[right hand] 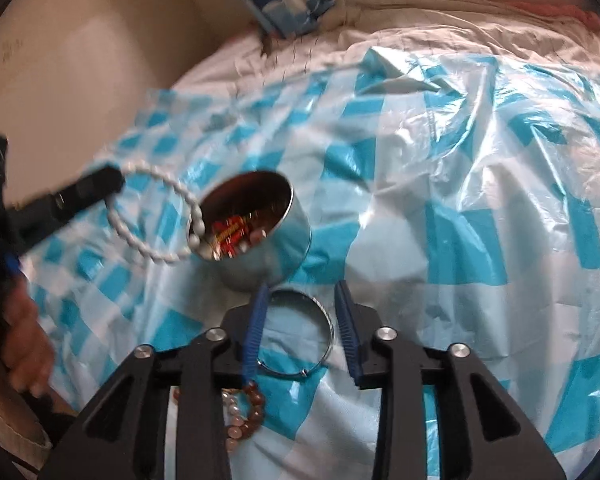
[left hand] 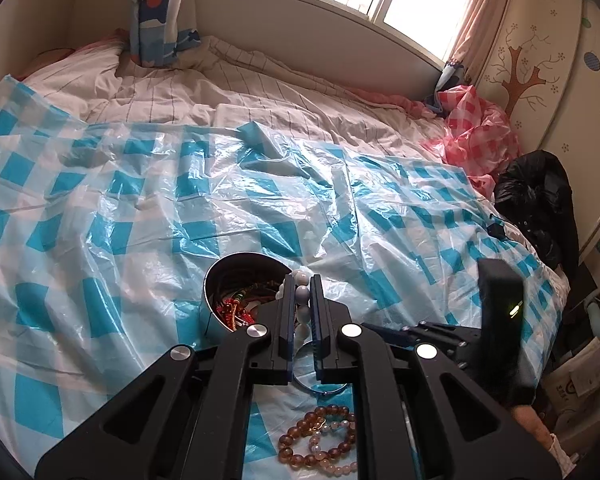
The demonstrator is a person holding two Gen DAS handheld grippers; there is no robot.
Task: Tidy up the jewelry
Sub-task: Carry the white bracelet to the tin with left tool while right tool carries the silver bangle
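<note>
over the bed's checked plastic sheet (left hand: 140, 200), the left tongs (left hand: 301, 288) pinch a white bead bracelet (right hand: 156, 216) beside the tin (right hand: 260, 220), likely for dropping in; the right tongs (right hand: 302, 300), parted and empty, straddle a silver bangle (right hand: 328, 328), seemingly next.

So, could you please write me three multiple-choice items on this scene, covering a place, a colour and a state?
1. Where is the silver bangle?
A. in the tin
B. on the checked sheet, between the right gripper's jaws
C. on the pillow

2. What colour is the bracelet the left gripper holds?
A. white
B. green
C. black

3. The tin is
A. lidded
B. overturned
C. open, holding jewelry

B: the bangle lies flat between the open jaws. A: pale beads hang from the jaws. C: red beads show inside.
</note>
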